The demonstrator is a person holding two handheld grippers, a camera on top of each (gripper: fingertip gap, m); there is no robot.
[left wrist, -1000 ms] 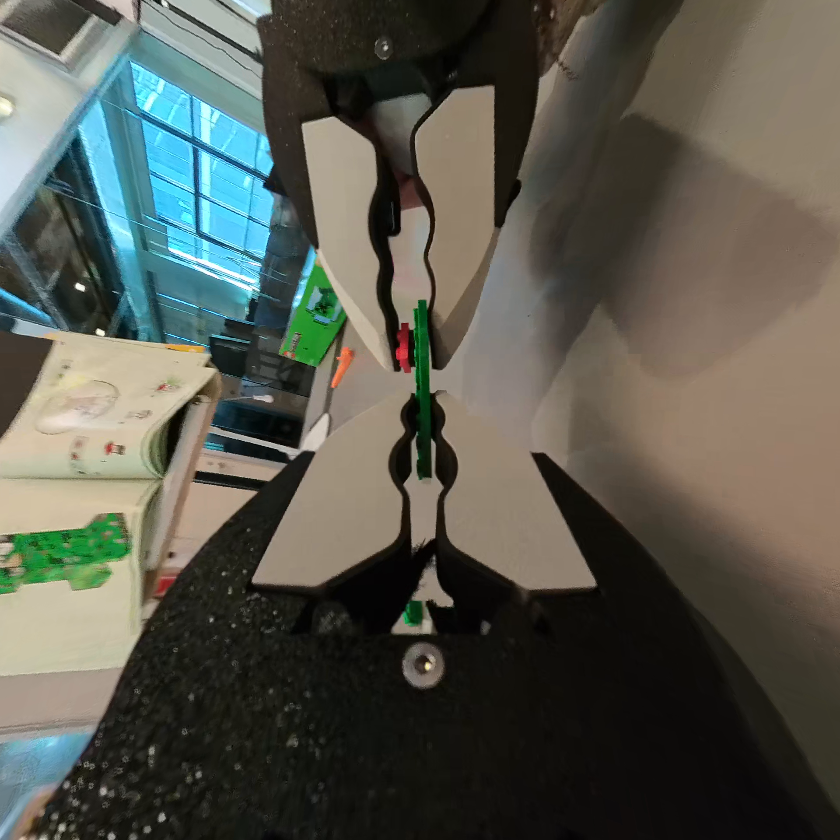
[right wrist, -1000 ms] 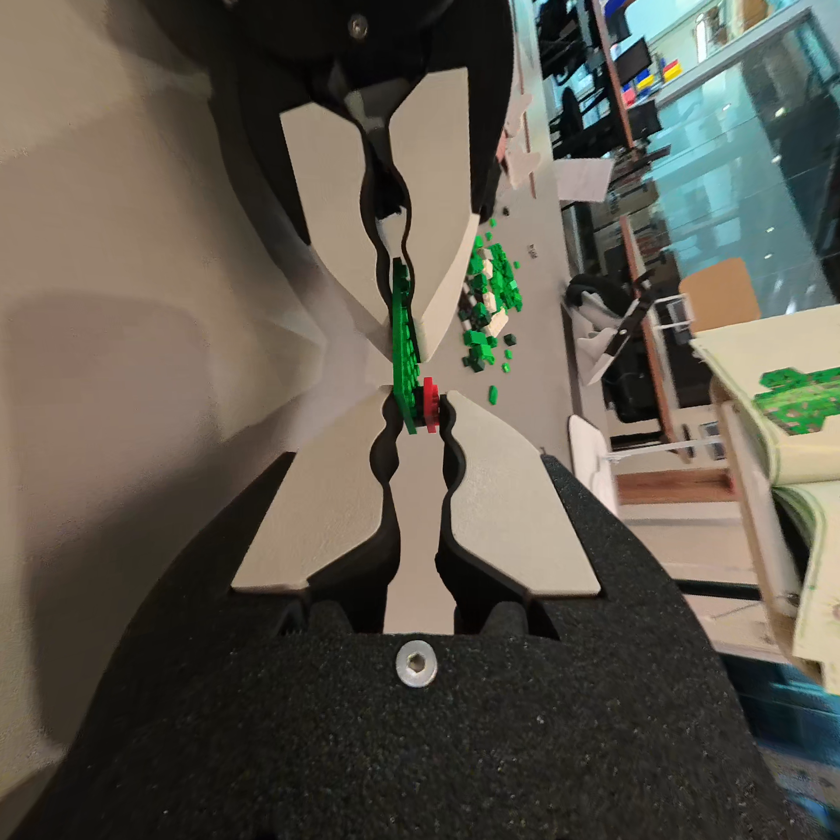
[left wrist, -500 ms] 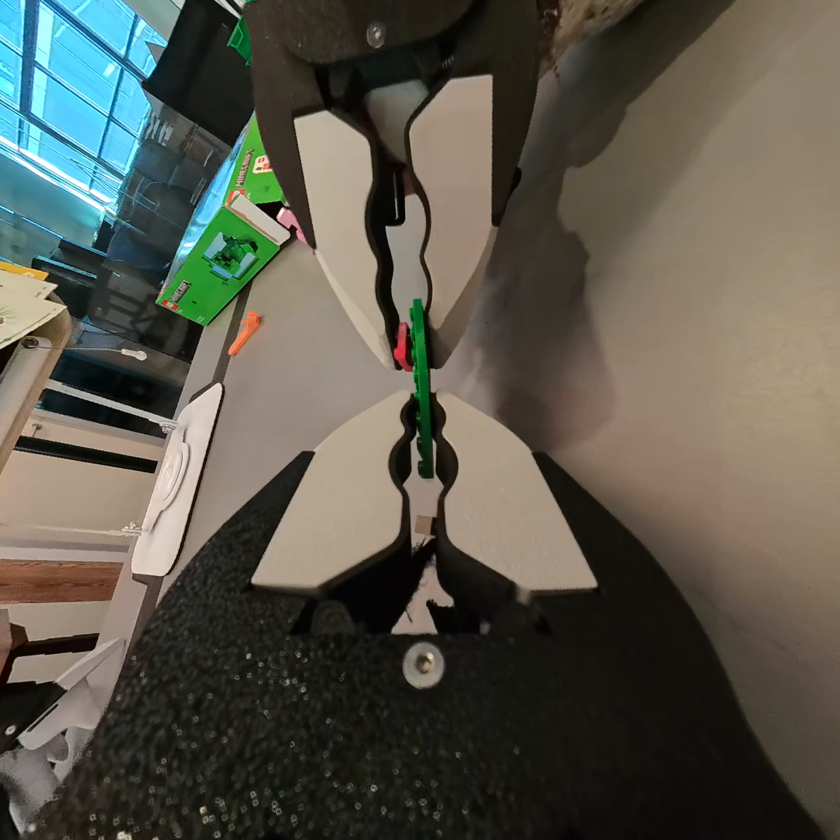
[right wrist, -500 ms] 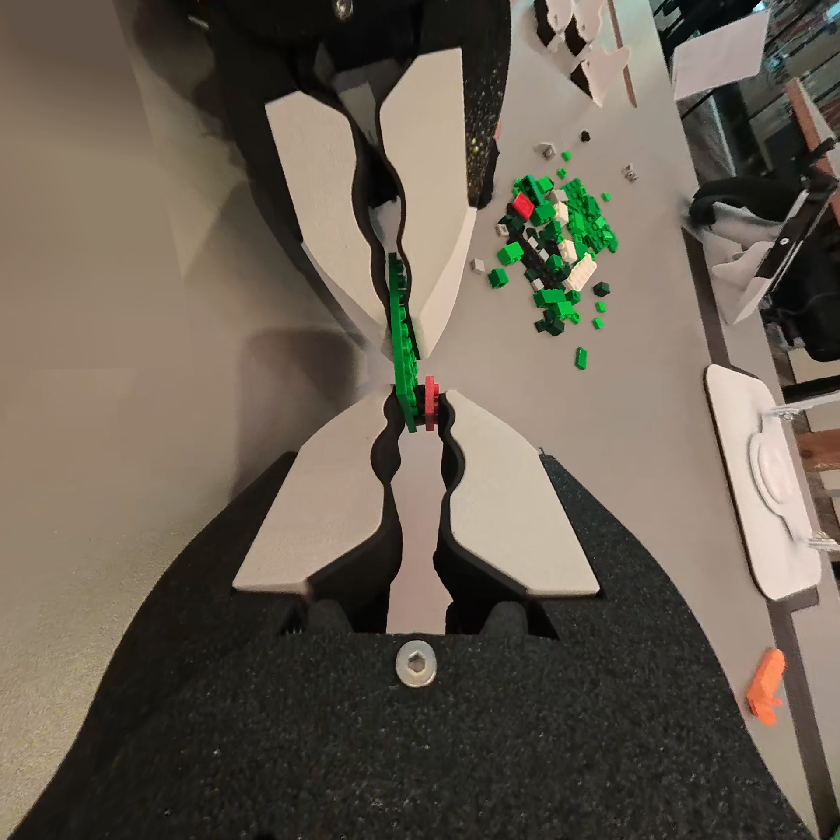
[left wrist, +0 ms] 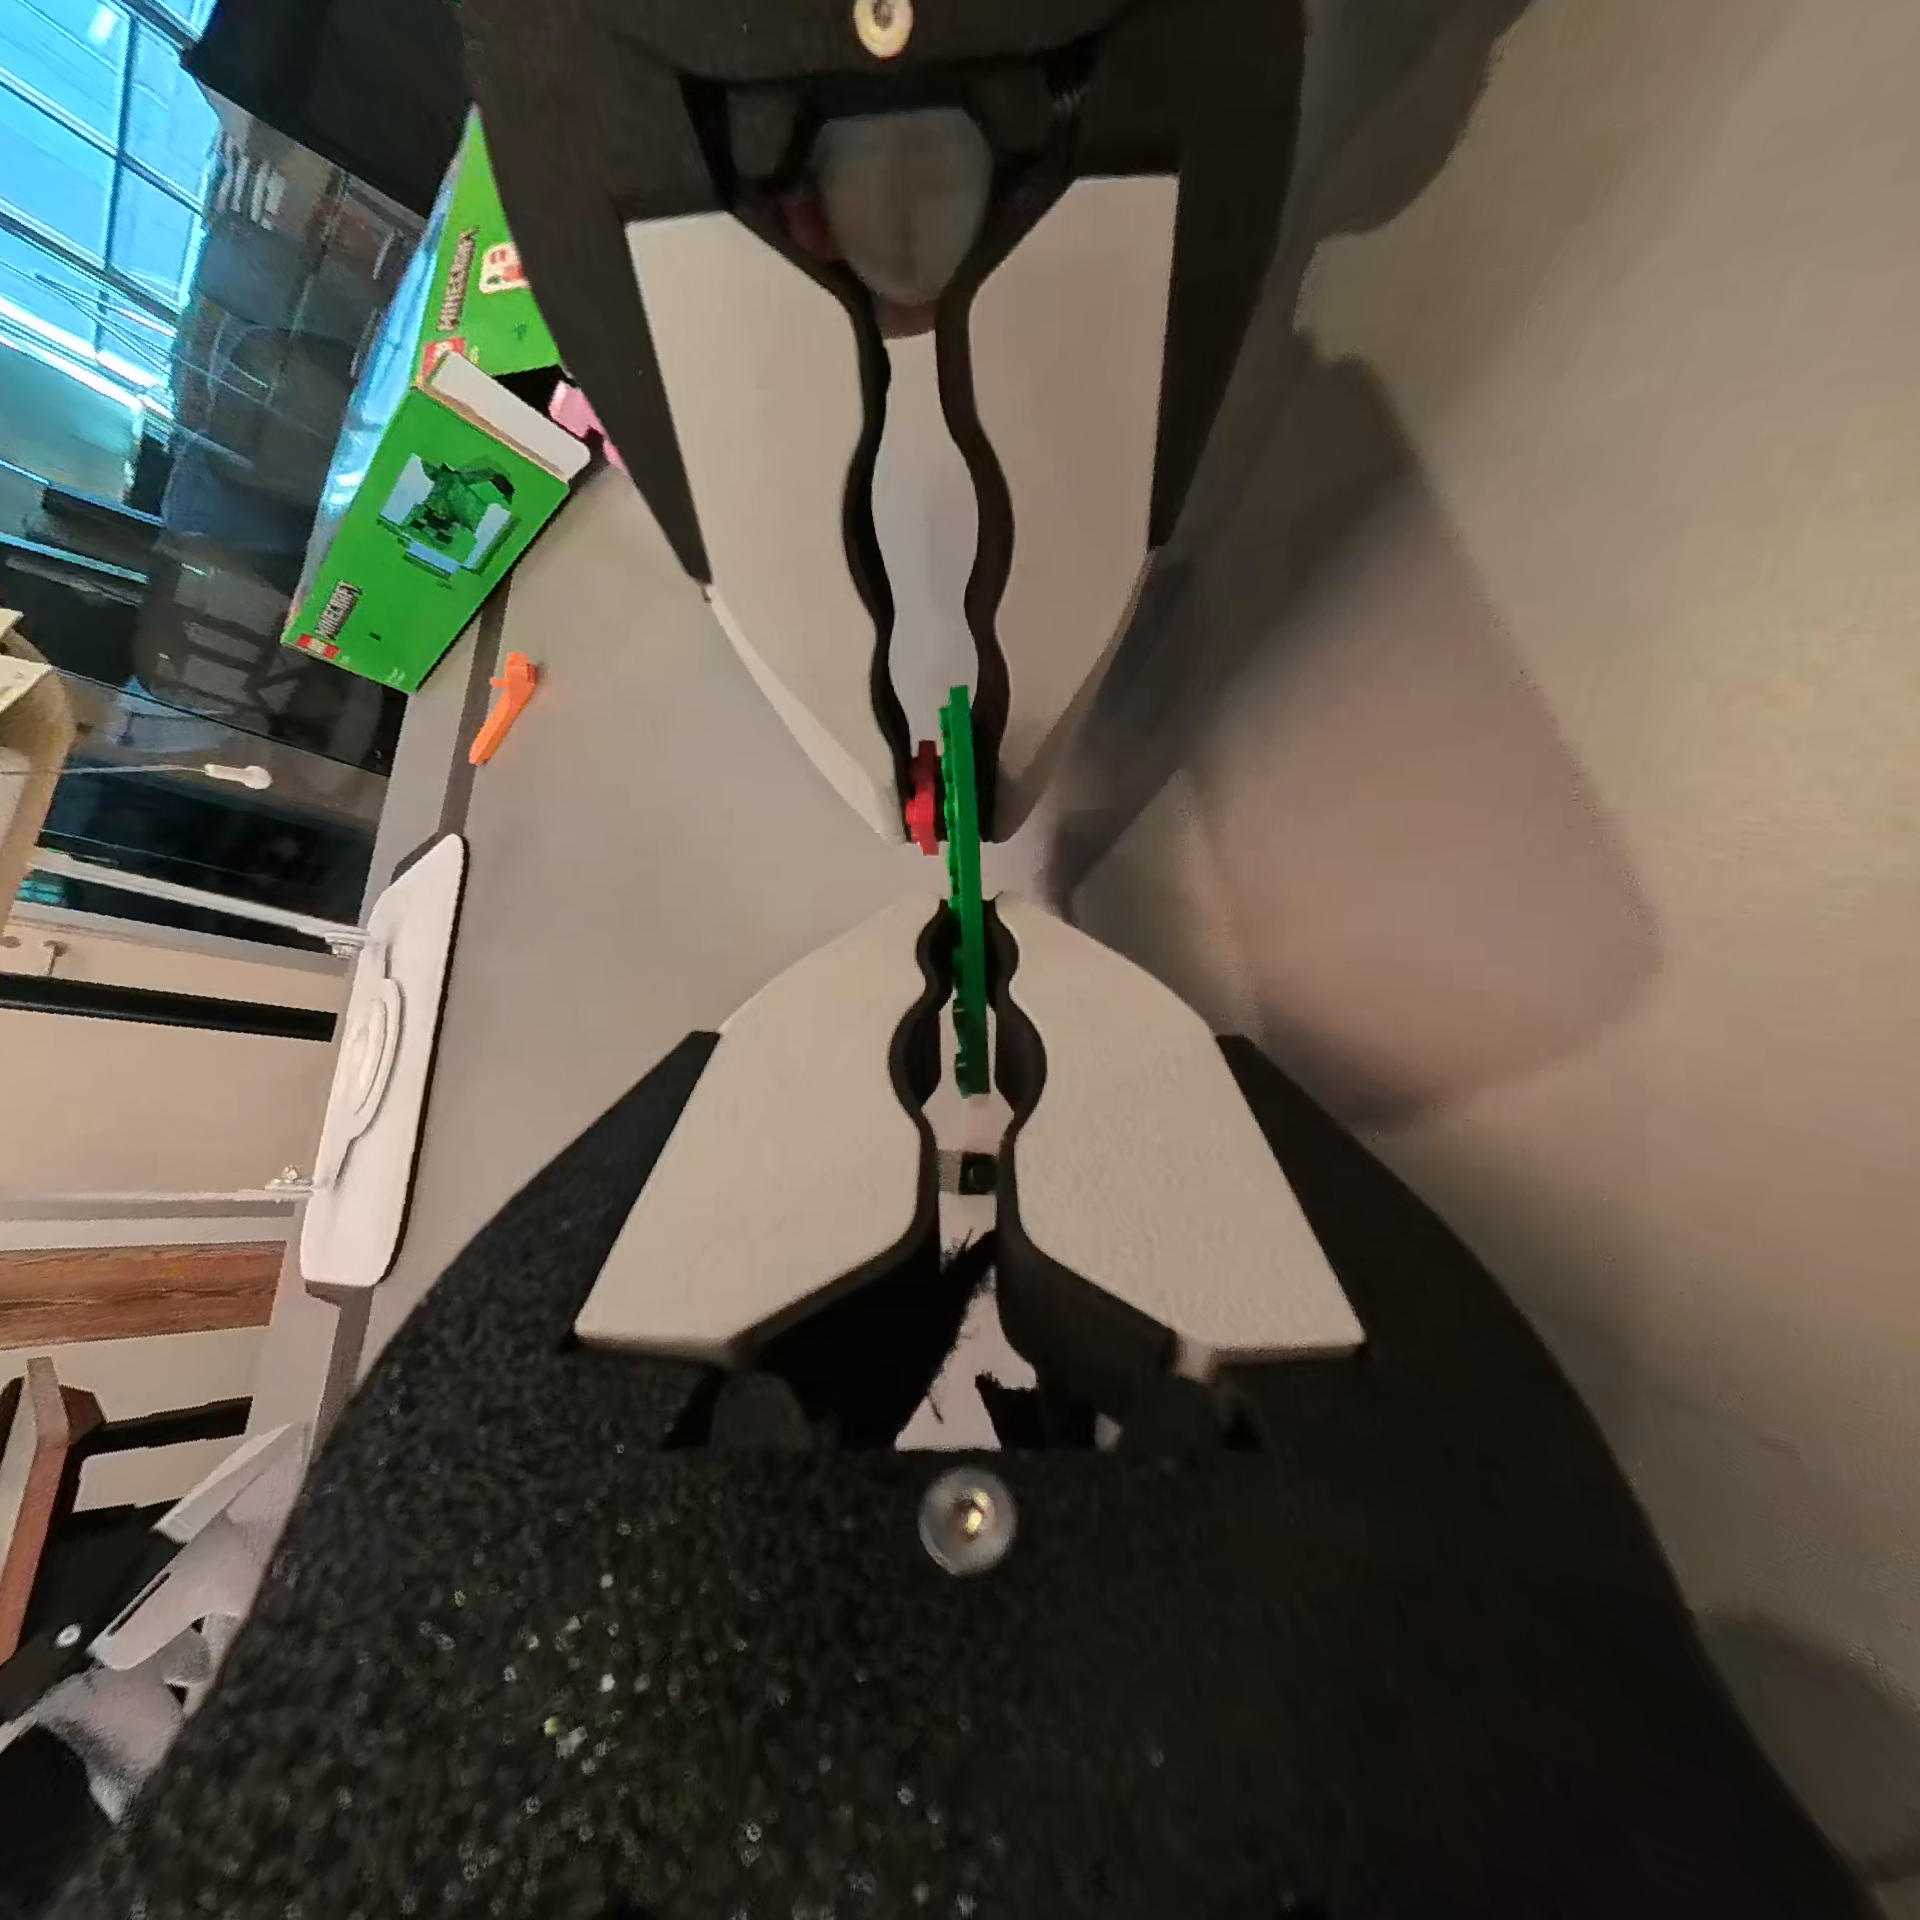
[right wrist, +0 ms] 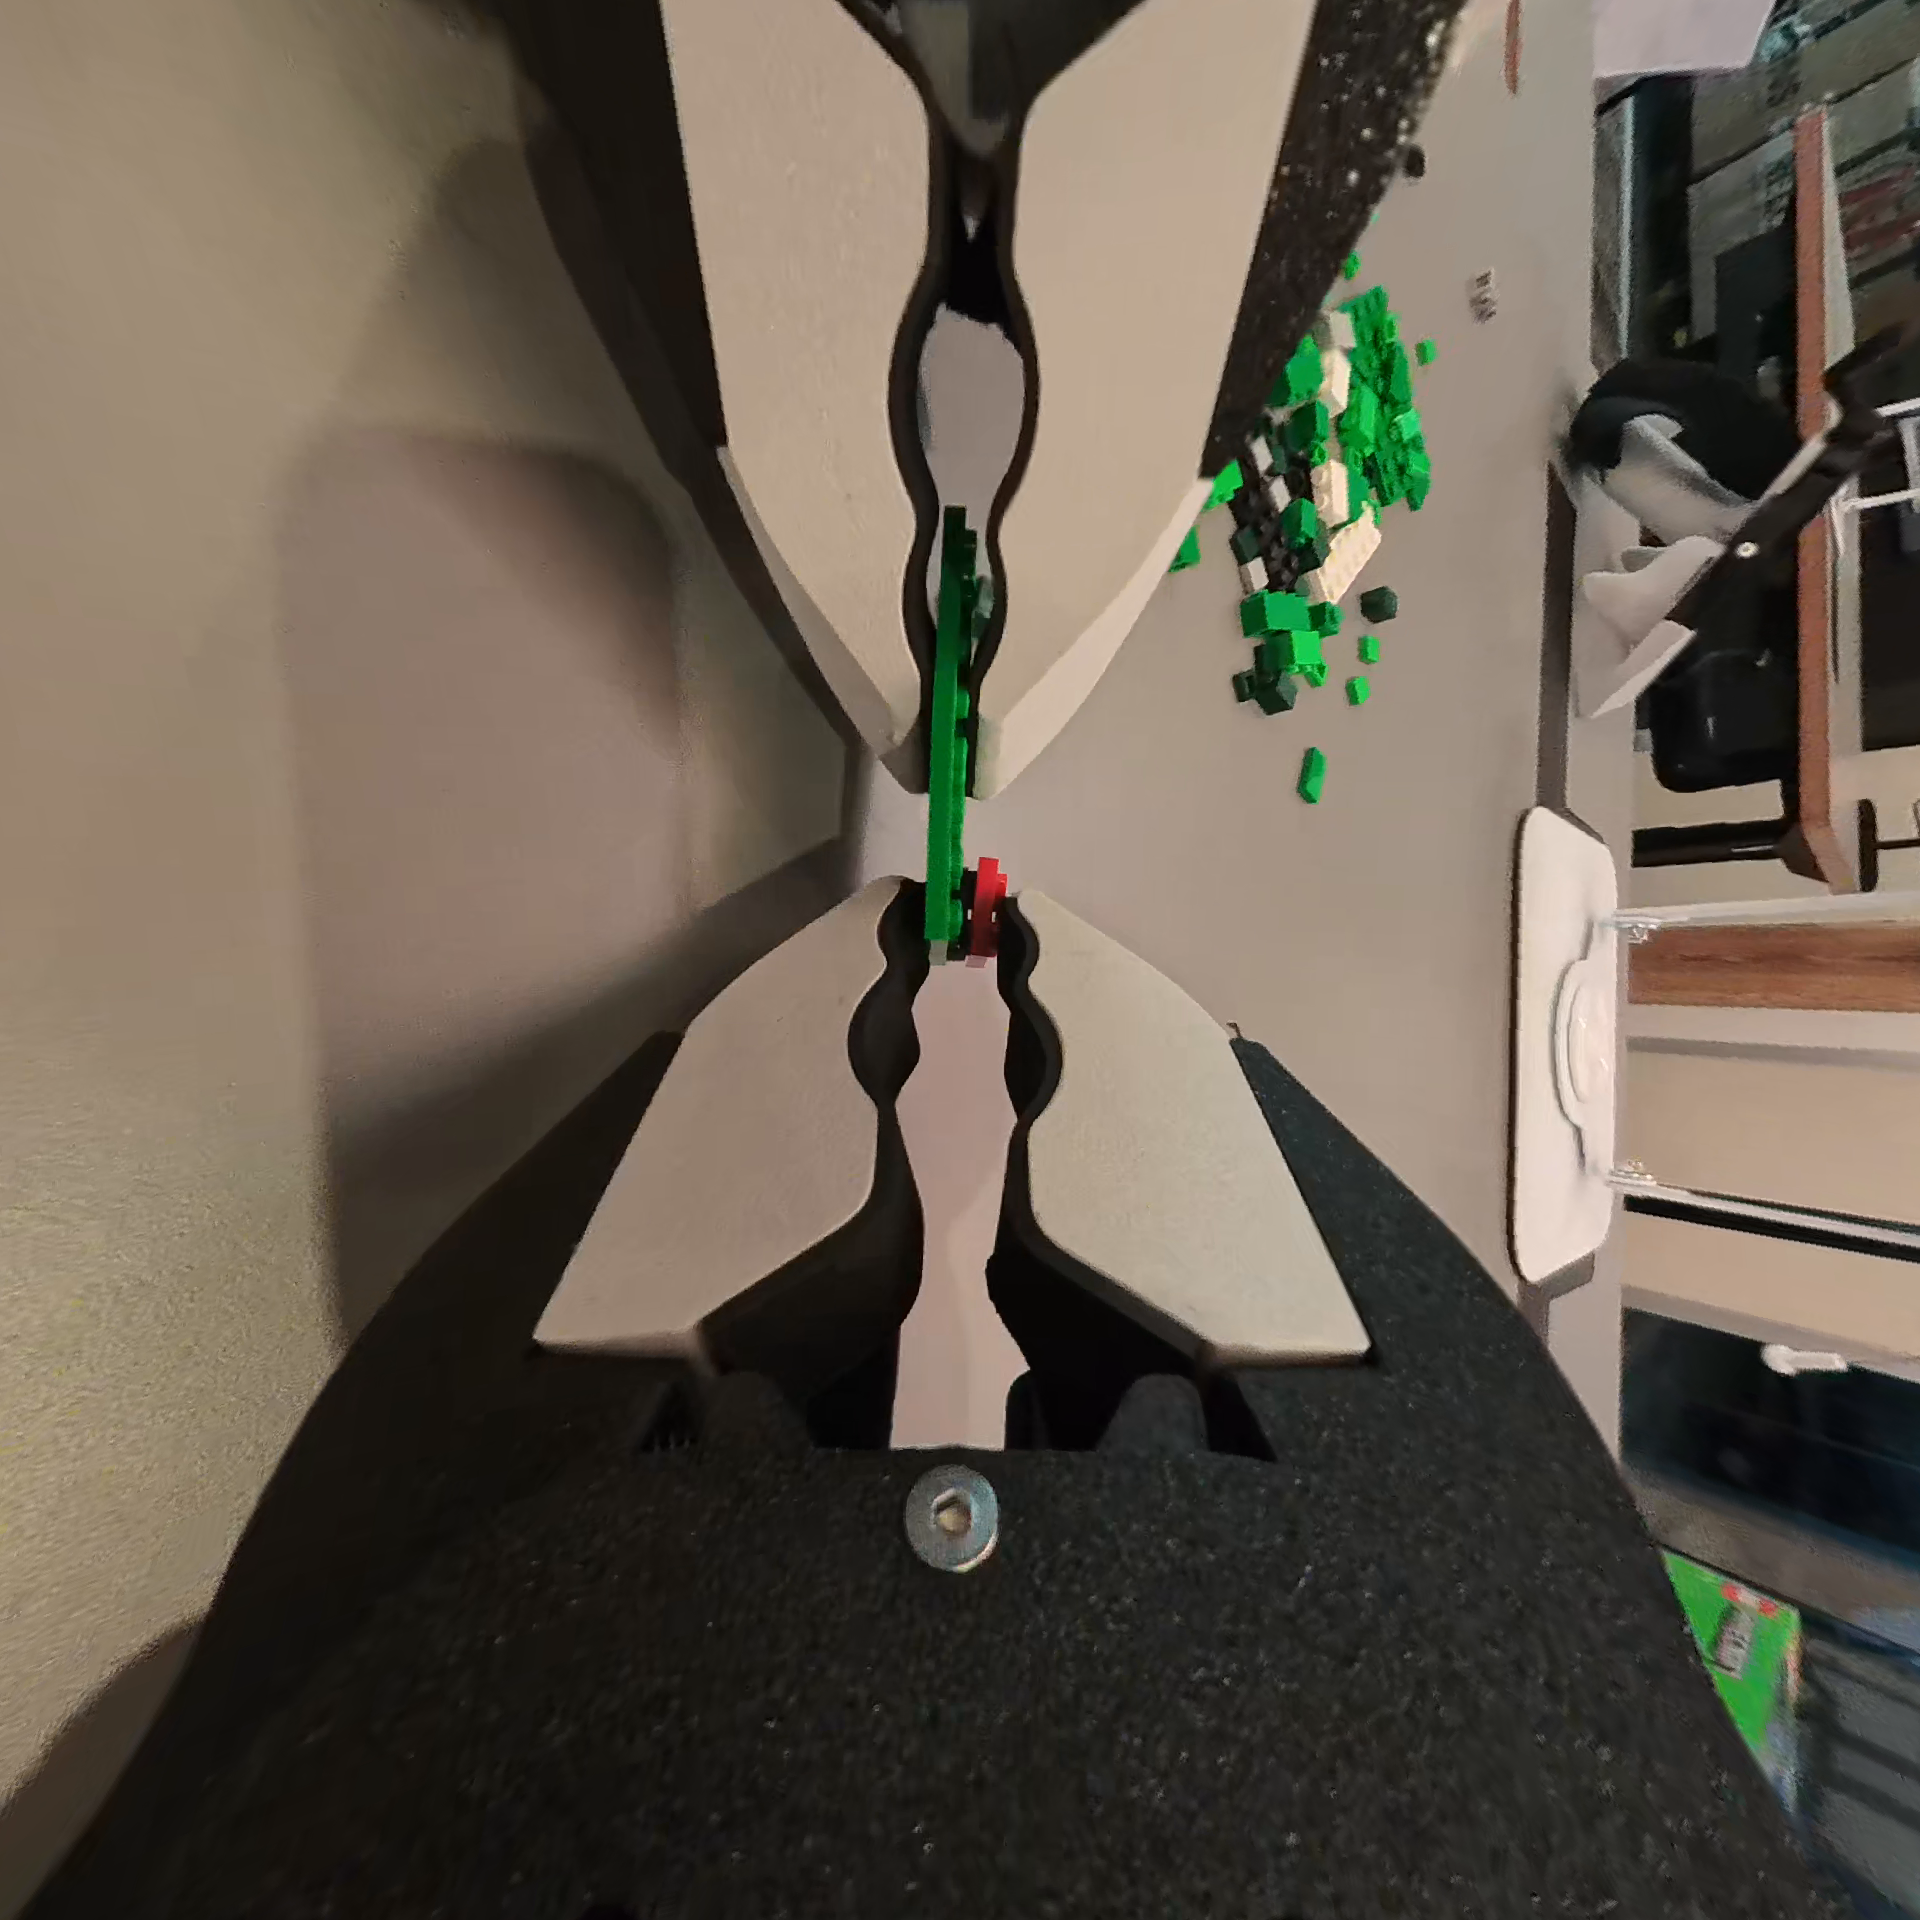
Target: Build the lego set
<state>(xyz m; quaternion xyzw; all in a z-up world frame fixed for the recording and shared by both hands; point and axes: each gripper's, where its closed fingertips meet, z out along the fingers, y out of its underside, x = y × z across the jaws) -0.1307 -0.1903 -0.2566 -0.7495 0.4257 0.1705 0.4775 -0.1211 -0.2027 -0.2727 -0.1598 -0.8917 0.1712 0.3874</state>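
Note:
A thin green Lego plate (left wrist: 971, 883) is held edge-on between both grippers, above the grey table. A small red piece (left wrist: 921, 800) sits on its face. My left gripper (left wrist: 971, 920) is shut on the plate's near end. My right gripper (left wrist: 951, 831) reaches in from the top of the frame, tip to tip with the left, and is shut on the red piece and the plate. In the right wrist view, my right gripper (right wrist: 961, 904) pinches the red piece (right wrist: 987, 904) against the green plate (right wrist: 945, 810). The left gripper (right wrist: 940, 769) holds the plate's far end.
A pile of loose green, white and black bricks (right wrist: 1320, 499) lies on the table to the right. A green set box (left wrist: 436, 540), an orange brick separator (left wrist: 504, 717) and a white pad (left wrist: 384, 1060) lie along the table's edge. Office furniture stands beyond. My left and right fingertips are right by each other.
Both grippers kept their grip while the pair swung round together. The instruction booklet left both views, and the table, box and brick pile came into view. The grippers look closer together.

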